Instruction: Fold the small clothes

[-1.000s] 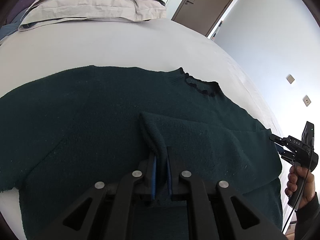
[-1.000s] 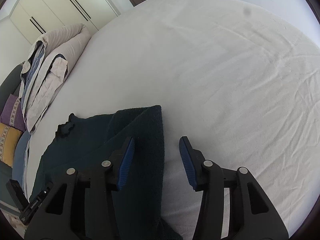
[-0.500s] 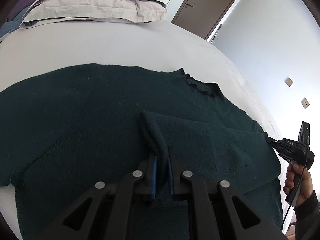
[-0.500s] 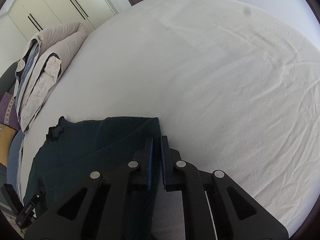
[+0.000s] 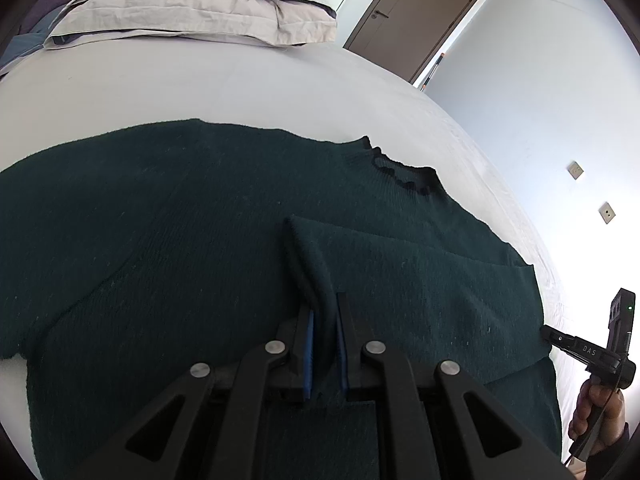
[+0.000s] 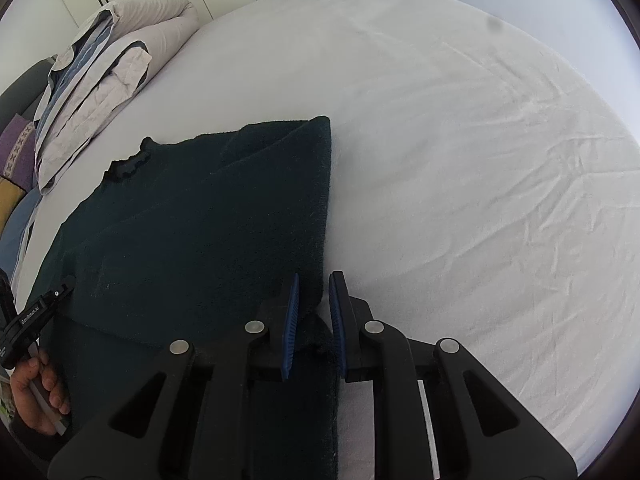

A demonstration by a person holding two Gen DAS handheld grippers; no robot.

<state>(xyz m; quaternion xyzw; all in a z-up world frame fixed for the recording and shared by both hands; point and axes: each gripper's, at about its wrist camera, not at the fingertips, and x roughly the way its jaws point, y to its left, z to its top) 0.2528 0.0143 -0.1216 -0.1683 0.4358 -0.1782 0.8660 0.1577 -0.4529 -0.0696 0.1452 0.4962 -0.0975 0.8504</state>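
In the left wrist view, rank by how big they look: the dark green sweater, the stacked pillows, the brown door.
1. dark green sweater, largest by far, though nearest the camera.
2. stacked pillows.
3. brown door, smallest; it stands farthest away, so its true size is unsure.

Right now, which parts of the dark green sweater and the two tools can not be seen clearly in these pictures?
- Sweater hem: left wrist view, cut off by the lower edge and the left tool.
- Its far sleeve: right wrist view, past the left edge.
- Fabric pinched at the right tool: right wrist view, too dark to tell whether the pads press it.
- Right tool tips: left wrist view, behind the sweater edge.
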